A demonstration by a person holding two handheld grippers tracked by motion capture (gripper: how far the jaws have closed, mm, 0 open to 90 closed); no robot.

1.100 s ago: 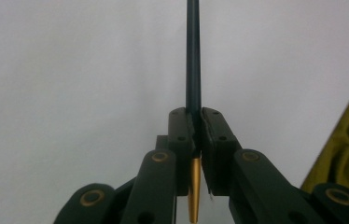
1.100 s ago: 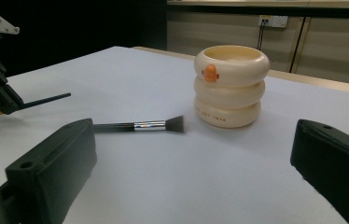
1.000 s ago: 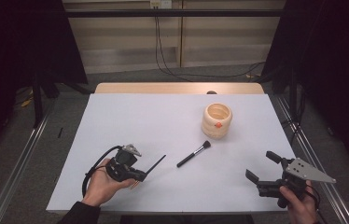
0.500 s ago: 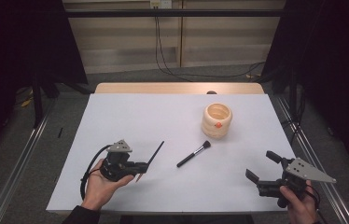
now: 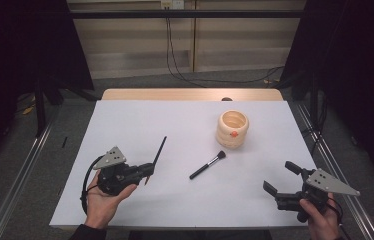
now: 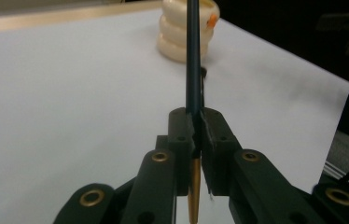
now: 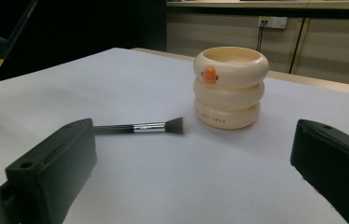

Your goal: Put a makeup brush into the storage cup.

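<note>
High view, left to right: the white rectangular tabletop (image 5: 140,125) has a bare left margin, and its near edge runs just under the person's left hand (image 5: 104,205). The left tool (image 5: 147,171) sits low over the near-left area, jaws pressed together on a long thin dark pencil-like stick with a golden tip (image 5: 158,153). The stick slants up and away from the jaws toward the tabletop's middle, clear of the surface. In the left gripper view the stick (image 6: 193,60) passes straight between the closed jaws, with the golden tip pointing back below them.

Open white surface lies between the left tool and the short black-handled makeup brush with a silver ferrule (image 5: 207,165), which lies flat near the middle, its bristles pointing toward the pot. Bare surface also extends from the brush to the far edge, where a tan wooden strip (image 5: 190,94) borders the white sheet.

Right of centre stands a cream ribbed round pot with an orange mark on its side (image 5: 233,130), upright, near the brush tip but apart from it. In the right gripper view its opening (image 7: 231,55) faces up; the contents cannot be told.

The right tool (image 5: 281,178) rests at the near-right corner, jaws spread wide, nothing between them, close to the right edge.
</note>
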